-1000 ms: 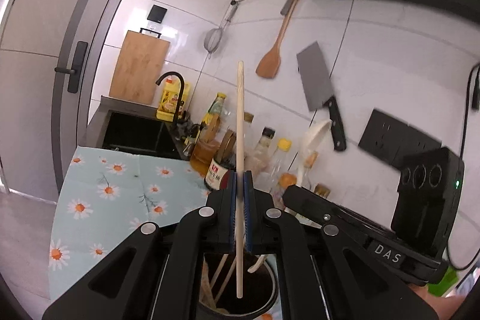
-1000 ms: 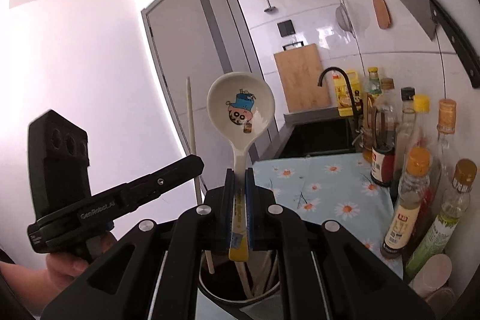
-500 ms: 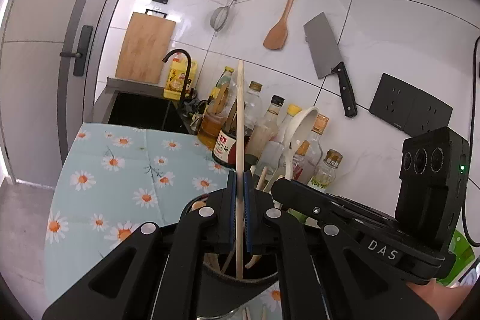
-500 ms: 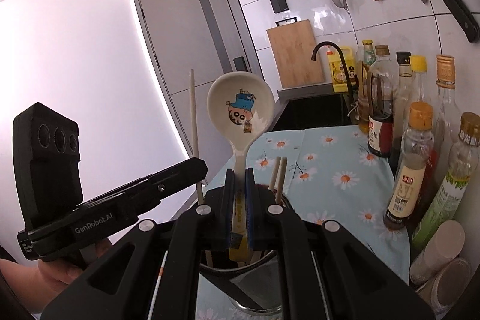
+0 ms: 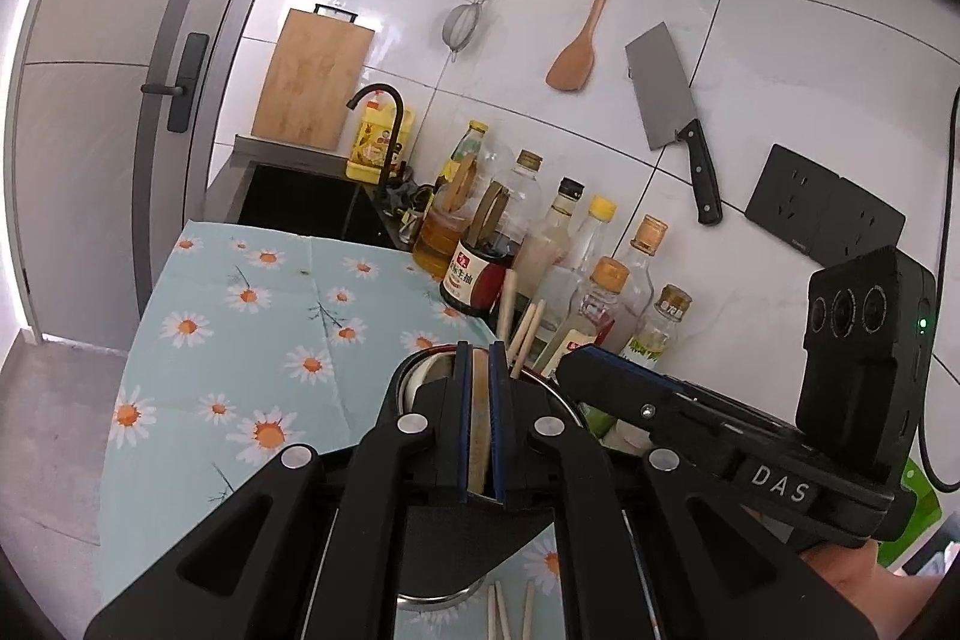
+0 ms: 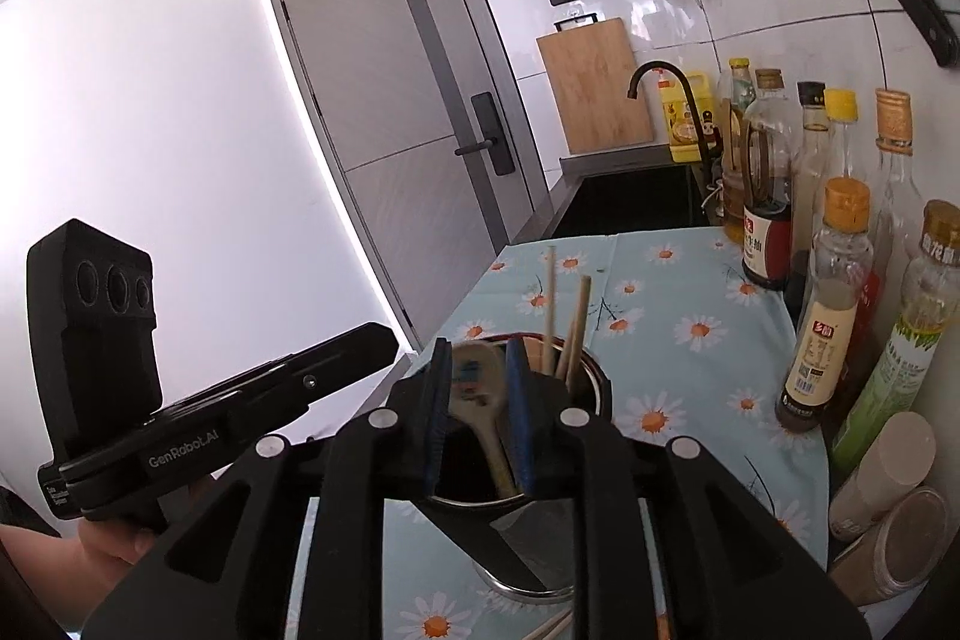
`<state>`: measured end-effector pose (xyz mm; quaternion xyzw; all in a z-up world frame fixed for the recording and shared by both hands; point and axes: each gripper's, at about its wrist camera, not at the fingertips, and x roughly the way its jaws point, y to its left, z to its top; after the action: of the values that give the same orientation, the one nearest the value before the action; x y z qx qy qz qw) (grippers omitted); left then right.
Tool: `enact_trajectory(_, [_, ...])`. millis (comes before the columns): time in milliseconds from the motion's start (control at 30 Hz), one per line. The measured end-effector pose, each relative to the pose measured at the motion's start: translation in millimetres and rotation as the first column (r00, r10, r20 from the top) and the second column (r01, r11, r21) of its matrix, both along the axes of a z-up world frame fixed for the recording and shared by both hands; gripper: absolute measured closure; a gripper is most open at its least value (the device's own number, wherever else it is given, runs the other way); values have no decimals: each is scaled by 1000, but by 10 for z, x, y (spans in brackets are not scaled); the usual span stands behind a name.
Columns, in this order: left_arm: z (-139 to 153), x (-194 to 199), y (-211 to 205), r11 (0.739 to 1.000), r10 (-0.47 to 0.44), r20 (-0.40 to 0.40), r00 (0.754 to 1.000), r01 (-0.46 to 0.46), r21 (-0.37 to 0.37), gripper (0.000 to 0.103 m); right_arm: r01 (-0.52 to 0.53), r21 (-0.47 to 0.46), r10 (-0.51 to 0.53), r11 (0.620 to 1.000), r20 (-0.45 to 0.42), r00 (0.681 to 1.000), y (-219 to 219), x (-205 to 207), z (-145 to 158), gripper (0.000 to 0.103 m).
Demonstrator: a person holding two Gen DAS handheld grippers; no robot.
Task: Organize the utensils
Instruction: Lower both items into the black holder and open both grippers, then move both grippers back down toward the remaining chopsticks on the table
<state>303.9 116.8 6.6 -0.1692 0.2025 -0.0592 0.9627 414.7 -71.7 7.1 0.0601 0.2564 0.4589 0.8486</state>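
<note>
two handheld grippers meet over a steel utensil cup [image 6: 591,388] on a daisy-print worktop [image 5: 240,316], each camera looking down into its dark mouth. the right gripper [image 6: 477,400] has just been easing its jaws apart, and the cartoon-printed ceramic spoon [image 6: 480,388] sits between the blue pads with a gap on either side, bowl uppermost and handle running down and slightly right into the cup (released, by the look of it, and resting on the cup itself). the left gripper [image 5: 478,412] has its jaws drawn close, with something pale and wood-coloured in the slot between them; whether that is a chopstick in its grip or only the cup's contents seen through the slot cannot be told. other chopsticks [image 6: 567,322] stand near-upright in the cup, just beyond and right of the spoon, tips up and leaning a little right, long axes roughly parallel to the spoon's. the coming move likely turns on lifting each gripper straight back along that upright axis, so neither snags a stick. a few loose chopsticks [image 5: 507,610] lie flat on the cloth below the cup.
</note>
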Motion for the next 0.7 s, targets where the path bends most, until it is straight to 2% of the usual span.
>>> enact_trajectory(100, [38, -51, -5, 1000, -4, 7, 1000, 4, -5, 98, 0, -7, 1, 1000, 7, 1000, 4, -48, 32, 83])
enact_trajectory(467, [216, -241, -40, 1000, -14, -2, 1000, 14, 3, 98, 5, 30, -2, 1000, -78, 997, -133, -148, 175, 82])
enact_trajectory(500, [235, -260, -35, 1000, -8, -10, 1000, 8, 5, 90, 2, 36, 1, 999, -89, 996, -160, -162, 198, 82])
enact_trajectory(567, [266, -294, -28, 1000, -18, -17, 1000, 18, -6, 84, 20, 39, -16, 999, -102, 995, -227, -196, 245, 74])
enact_trajectory(700, [359, -398, -57, 1000, -28, -29, 999, 28, 4, 84, 64, 52, -55, 997, -148, 987, -381, -253, 310, 70])
